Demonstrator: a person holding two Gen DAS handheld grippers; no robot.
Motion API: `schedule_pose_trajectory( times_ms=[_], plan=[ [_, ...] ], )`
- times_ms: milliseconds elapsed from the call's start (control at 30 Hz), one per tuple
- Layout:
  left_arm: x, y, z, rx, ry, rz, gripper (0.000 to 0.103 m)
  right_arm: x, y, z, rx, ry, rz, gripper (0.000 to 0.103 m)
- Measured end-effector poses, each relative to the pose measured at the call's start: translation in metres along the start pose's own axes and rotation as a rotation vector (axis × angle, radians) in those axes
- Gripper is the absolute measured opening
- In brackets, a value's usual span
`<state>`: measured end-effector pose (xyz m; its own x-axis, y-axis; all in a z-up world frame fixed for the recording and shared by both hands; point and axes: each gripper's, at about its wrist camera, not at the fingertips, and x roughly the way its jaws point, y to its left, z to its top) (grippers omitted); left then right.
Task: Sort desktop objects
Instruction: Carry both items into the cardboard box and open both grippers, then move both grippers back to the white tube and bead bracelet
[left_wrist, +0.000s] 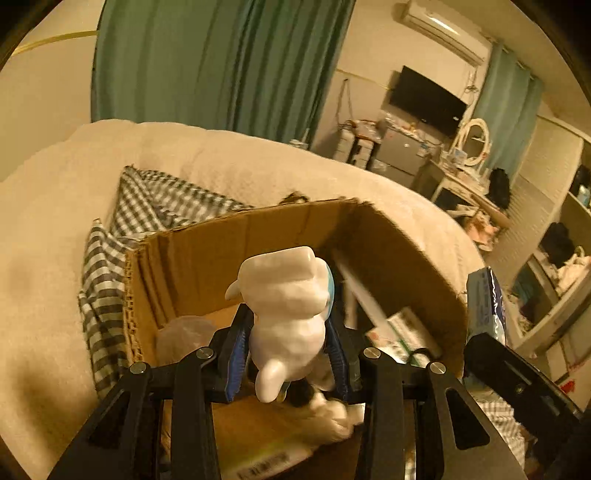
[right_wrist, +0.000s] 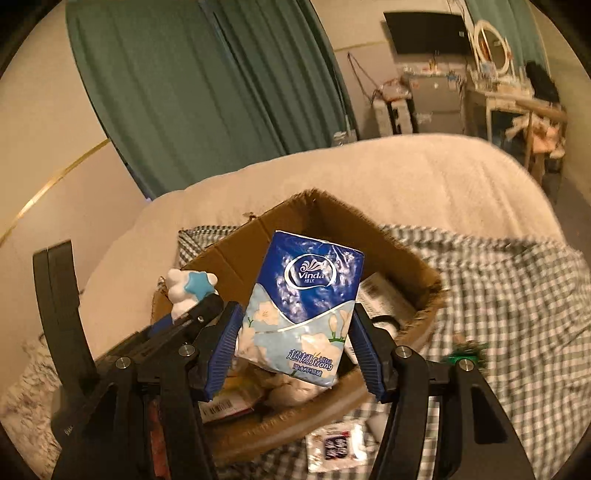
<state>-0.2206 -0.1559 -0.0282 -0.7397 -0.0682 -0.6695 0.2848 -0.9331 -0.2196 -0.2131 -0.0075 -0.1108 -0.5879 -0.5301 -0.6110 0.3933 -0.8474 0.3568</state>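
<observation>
- Both grippers hang over the open cardboard box (left_wrist: 207, 258): the left gripper (left_wrist: 290, 354) is clamped on a white figurine (left_wrist: 284, 314), its blue pads pressed against the figure's sides, held above the box interior.
- From the right camera, that figurine shows a blue star on its front.
- Right gripper (right_wrist: 291, 354) holds a blue Vinda tissue pack (right_wrist: 306, 306) upright over the box; the pack touches the left pad, but the right pad looks slightly clear of it, so the grip is hard to judge.
- Inside the box lie a long white package (left_wrist: 364, 295), some printed packets and a pale soft lump, too blurred to name.
- Outside the box, a small sachet (right_wrist: 336, 446) rests on the checked cloth (right_wrist: 498, 295).
- Beyond spreads a cream blanket (left_wrist: 229, 147), then green curtains (left_wrist: 207, 59).
</observation>
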Motion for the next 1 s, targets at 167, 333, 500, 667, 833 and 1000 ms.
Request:
schedule_pose_trajectory(
  times_ms=[167, 333, 500, 667, 833, 1000],
  plan=[
    [0.009, 0.004, -0.003, -0.018, 0.04, 0.014, 0.071, 0.007, -0.014, 0.003, 0.062, -0.002, 0.006, 0.071],
    [-0.014, -0.002, -0.006, -0.026, -0.038, 0.084, 0.099, -0.03, -0.027, -0.003, 0.1, -0.053, -0.036, 0.073],
    [-0.042, -0.016, -0.013, -0.011, -0.049, 0.052, 0.099, -0.08, -0.041, -0.021, 0.09, -0.084, -0.132, 0.073],
    [-0.08, -0.057, -0.027, 0.083, -0.045, -0.021, 0.103, -0.128, -0.061, -0.049, 0.099, -0.086, -0.231, 0.073],
    [-0.093, -0.091, -0.075, 0.135, -0.004, -0.021, 0.103, -0.174, -0.079, -0.079, 0.101, -0.105, -0.311, 0.073],
    [-0.063, -0.112, -0.129, 0.114, 0.097, -0.042, 0.103, -0.199, -0.101, -0.109, 0.147, -0.102, -0.328, 0.073]
  ],
)
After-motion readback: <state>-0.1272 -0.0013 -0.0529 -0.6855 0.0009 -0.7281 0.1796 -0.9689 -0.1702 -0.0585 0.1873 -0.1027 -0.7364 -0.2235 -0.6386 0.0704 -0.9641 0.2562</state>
